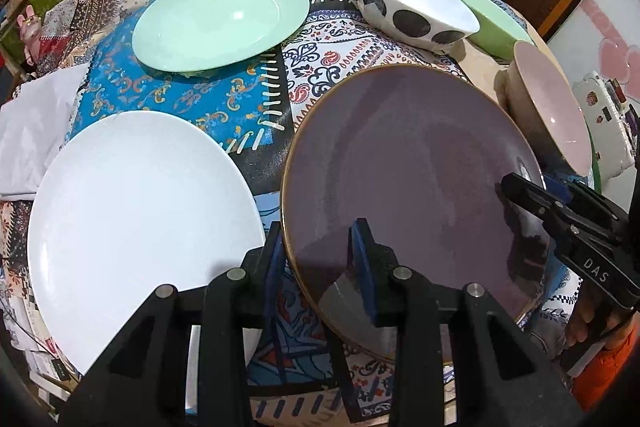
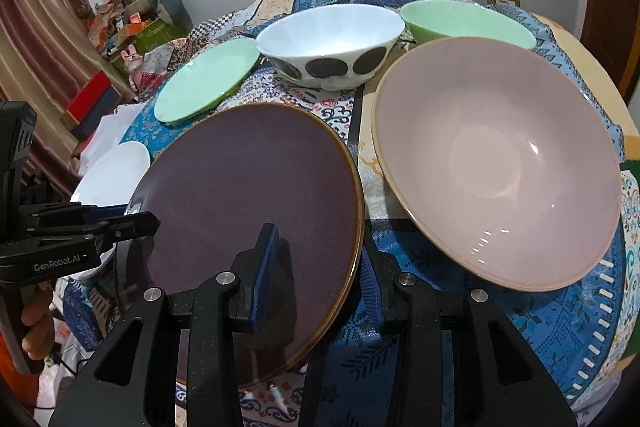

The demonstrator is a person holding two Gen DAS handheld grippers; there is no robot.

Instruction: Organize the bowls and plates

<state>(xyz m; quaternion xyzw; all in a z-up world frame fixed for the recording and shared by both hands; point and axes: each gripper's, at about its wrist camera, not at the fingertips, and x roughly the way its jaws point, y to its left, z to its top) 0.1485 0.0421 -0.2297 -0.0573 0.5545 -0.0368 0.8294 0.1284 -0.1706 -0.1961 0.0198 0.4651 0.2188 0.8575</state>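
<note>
patchwork tablecloth [image 1: 192,99] covers the table. purple plate [image 1: 408,179] sits front centre, tilted, between white plate [image 1: 136,211] and pink bowl [image 2: 496,163]. left gripper [image 1: 320,255] has its jaws clamped on the purple plate's left rim, one pad above, one below. right gripper [image 2: 320,267] is clamped on its right rim likewise. mint plate [image 1: 220,19], spotted bowl [image 2: 332,43] and green bowl [image 2: 468,23] sit farther back. writing: "das" on the right gripper, "genrobot.ai" on the left.
</note>
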